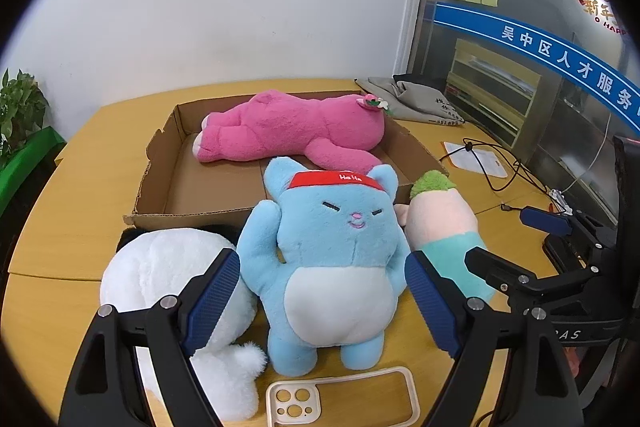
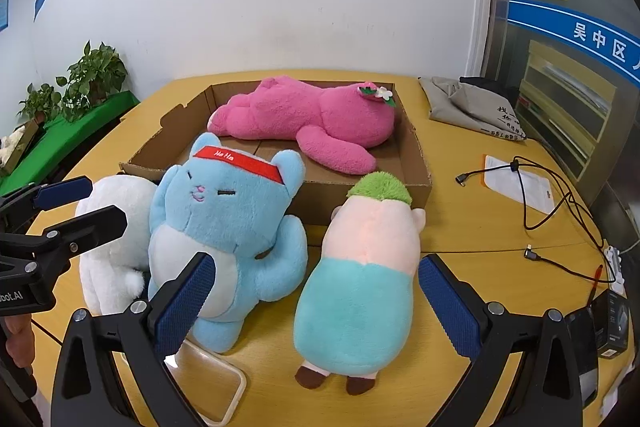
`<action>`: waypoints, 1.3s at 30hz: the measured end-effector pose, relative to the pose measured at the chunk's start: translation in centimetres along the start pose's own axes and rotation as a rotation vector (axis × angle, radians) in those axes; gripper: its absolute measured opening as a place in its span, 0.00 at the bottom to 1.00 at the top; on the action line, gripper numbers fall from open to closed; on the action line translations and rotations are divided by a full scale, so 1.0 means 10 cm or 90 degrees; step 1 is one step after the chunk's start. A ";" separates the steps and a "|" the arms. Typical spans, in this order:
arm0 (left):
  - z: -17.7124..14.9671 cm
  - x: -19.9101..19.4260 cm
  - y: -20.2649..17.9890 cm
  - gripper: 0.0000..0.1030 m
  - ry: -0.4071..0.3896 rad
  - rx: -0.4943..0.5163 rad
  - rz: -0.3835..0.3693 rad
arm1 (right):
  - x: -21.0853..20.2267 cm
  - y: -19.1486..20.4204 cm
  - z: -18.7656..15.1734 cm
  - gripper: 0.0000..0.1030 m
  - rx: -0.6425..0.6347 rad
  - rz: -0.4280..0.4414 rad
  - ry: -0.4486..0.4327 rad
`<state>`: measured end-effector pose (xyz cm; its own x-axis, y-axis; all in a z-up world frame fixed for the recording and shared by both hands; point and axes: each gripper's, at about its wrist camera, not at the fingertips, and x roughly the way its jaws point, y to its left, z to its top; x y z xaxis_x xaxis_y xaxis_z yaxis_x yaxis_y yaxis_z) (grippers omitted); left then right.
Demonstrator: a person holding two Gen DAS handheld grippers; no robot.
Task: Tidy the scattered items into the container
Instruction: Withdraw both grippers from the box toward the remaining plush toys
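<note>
A pink plush (image 1: 292, 127) (image 2: 312, 123) lies inside the shallow cardboard box (image 1: 160, 163) (image 2: 316, 203). In front of the box a blue cat plush (image 1: 332, 247) (image 2: 224, 227) with a red headband leans on the box wall. My left gripper (image 1: 324, 291) (image 2: 80, 207) is open, one pad on each side of the cat's body without pressing it. To the cat's left lies a white plush (image 1: 160, 279) (image 2: 112, 235). On the cat's other side lies a green-haired doll (image 1: 440, 215) (image 2: 360, 287) in teal. My right gripper (image 2: 318, 303) (image 1: 516, 243) stands open astride it.
A clear phone case (image 1: 344, 403) (image 2: 208, 387) lies on the wooden table near the front. A grey cloth bag (image 2: 468, 103), a paper sheet with black cables (image 2: 532, 187) and a small black box (image 2: 612, 323) sit to the right. Potted plants (image 2: 92, 75) stand far left.
</note>
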<state>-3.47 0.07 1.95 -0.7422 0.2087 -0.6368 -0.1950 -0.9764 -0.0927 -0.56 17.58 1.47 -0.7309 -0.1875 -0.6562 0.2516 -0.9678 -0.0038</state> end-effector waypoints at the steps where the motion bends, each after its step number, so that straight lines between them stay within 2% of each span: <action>1: 0.00 0.00 0.00 0.82 0.000 0.000 -0.001 | 0.01 0.01 0.00 1.00 -0.002 -0.003 0.001; 12: -0.03 0.09 0.02 0.82 0.015 0.001 -0.017 | 0.04 0.03 0.00 1.00 0.004 -0.018 0.007; 29: -0.07 0.04 0.13 0.82 0.008 -0.006 -0.022 | 0.07 0.16 -0.04 1.00 -0.013 -0.025 0.017; 33: -0.10 0.01 0.24 0.82 0.004 -0.011 -0.031 | 0.06 0.23 -0.05 1.00 -0.030 -0.010 0.010; 39: -0.19 -0.03 0.59 0.82 0.007 -0.047 -0.012 | 0.11 0.42 -0.06 1.00 -0.053 0.014 0.010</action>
<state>-3.14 -5.85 0.14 -0.7315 0.2262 -0.6433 -0.1607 -0.9740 -0.1597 0.11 13.47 0.30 -0.7148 -0.2051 -0.6685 0.3197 -0.9461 -0.0515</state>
